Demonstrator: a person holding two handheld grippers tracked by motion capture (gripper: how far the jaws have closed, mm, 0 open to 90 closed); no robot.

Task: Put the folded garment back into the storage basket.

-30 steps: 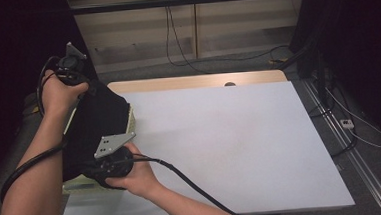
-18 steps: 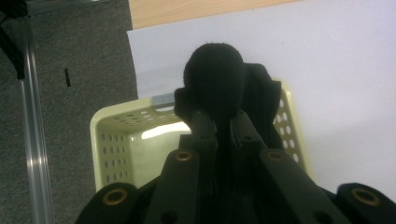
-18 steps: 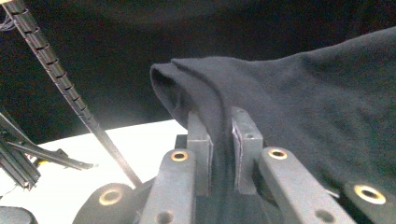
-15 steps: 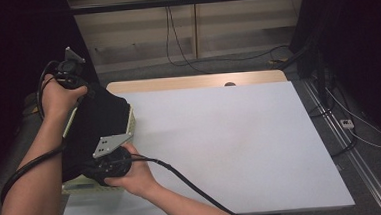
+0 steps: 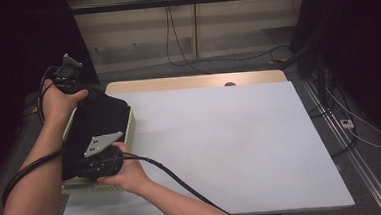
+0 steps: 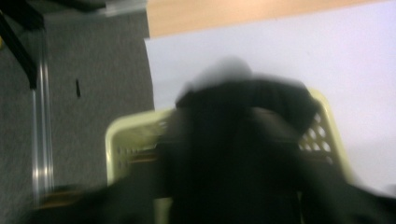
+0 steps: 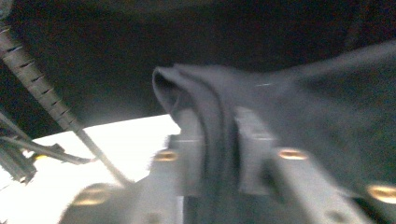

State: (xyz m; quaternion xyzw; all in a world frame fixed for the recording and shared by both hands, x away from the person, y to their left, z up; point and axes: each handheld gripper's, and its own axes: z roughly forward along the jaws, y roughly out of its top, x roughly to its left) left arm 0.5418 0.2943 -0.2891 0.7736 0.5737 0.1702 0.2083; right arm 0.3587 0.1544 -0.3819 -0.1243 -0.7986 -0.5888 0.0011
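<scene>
At bench's left edge, black cloth (image 5: 97, 128) lies draped over the basket (image 5: 131, 125), apparently being lowered in. Both tools' jaws have just been opening: right tool (image 5: 101, 160) has a fold loosely between its jaws; left tool (image 5: 66, 77) blurred, grip uncertain.

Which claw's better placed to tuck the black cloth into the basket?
Probably right: the right claw sits over the black cloth in the basket, its jaws just opening with a fold between them.

Black cloth (image 5: 97, 128) — bunched, draped over pale yellow basket (image 5: 130, 125) at table's left edge.
</scene>
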